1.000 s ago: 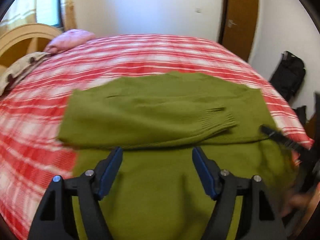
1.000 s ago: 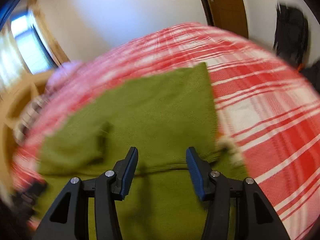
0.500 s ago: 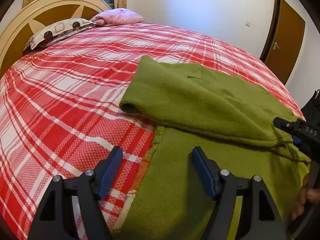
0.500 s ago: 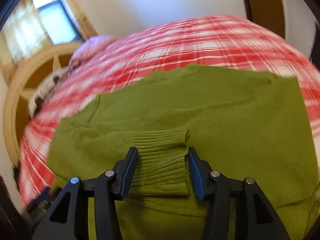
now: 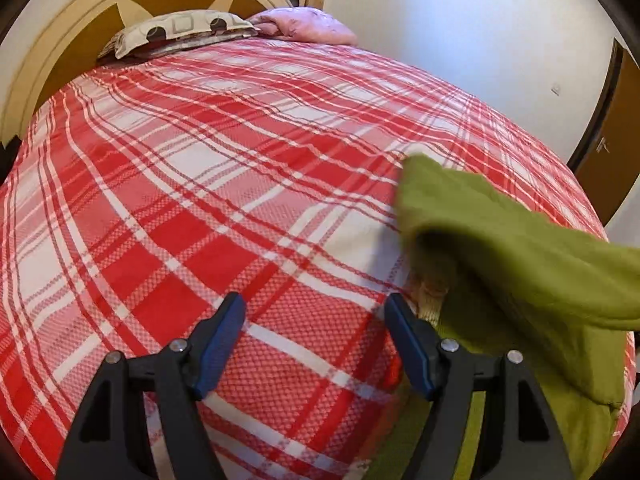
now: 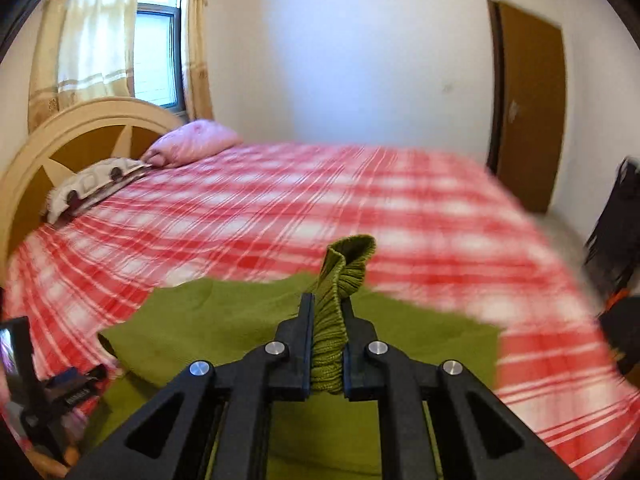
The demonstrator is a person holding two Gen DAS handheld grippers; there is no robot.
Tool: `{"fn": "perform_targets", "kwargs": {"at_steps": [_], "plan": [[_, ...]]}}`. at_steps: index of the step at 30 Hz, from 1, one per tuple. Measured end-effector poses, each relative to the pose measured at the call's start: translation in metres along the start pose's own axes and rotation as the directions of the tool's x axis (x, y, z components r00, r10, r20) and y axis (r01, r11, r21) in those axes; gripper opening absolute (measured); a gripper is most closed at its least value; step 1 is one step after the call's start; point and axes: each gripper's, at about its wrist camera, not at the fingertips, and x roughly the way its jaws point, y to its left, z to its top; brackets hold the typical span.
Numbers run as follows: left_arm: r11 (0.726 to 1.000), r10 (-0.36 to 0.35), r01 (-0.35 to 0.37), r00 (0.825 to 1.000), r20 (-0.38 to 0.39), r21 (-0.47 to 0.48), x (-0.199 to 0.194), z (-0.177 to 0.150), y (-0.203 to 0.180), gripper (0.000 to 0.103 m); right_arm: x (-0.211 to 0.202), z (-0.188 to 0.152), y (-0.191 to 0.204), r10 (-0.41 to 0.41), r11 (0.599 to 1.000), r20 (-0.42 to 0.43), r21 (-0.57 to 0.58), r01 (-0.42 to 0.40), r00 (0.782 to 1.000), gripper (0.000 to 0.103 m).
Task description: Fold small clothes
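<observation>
Right gripper (image 6: pixel 326 344) pinches the olive-green knitted sweater's (image 6: pixel 240 328) ribbed cuff (image 6: pixel 344 276), raised; left gripper (image 5: pixel 316 344) hovers wide open (empty) over the red-and-white plaid bed (image 5: pixel 200 200)

- Bed (image 5: pixel 200 200) with a red-and-white plaid cover fills the area ahead of the tongs.
- Arched cream headboard (image 6: pixel 80 128) at far left, two pillows (image 6: pixel 192 140) against it.
- Curtained window (image 6: pixel 156 40) above, daylight entering.
- White wall (image 6: pixel 360 60) beyond; brown door (image 6: pixel 528 112) far right.
</observation>
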Motion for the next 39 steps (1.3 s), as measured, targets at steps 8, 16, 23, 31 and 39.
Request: {"fn": "perform_targets", "kwargs": {"at_steps": [8,16,23,31,39], "plan": [[0.995,0.084,-0.083,0.996,-0.006,0.053,0.008,0.000,-0.013,0.078,0.052,-0.065,-0.051,-0.095,0.994,-0.193,0.042,0.105,0.977,0.010],[0.995,0.052,-0.050,0.999,-0.013,0.091,-0.002,-0.001,-0.016,0.079,0.050,-0.077,-0.096,-0.024,0.957,-0.220,0.277,0.086,0.975,0.022],[0.968,0.091,-0.094,0.996,0.026,0.231,0.000,0.002,-0.056,0.079,0.004,-0.062,-0.106,-0.011,0.942,-0.095,0.332,0.043,0.995,0.022],[0.972,0.235,-0.235,0.972,-0.027,0.007,0.025,0.027,-0.020,0.083,0.068,-0.107,-0.056,0.193,0.931,-0.285,0.354,-0.084,0.939,0.022],[0.991,0.133,-0.133,0.991,-0.027,-0.016,0.015,0.032,-0.007,0.082,0.062,-0.099,-0.035,0.211,0.945,-0.258,0.301,-0.129,0.943,0.034]]}}
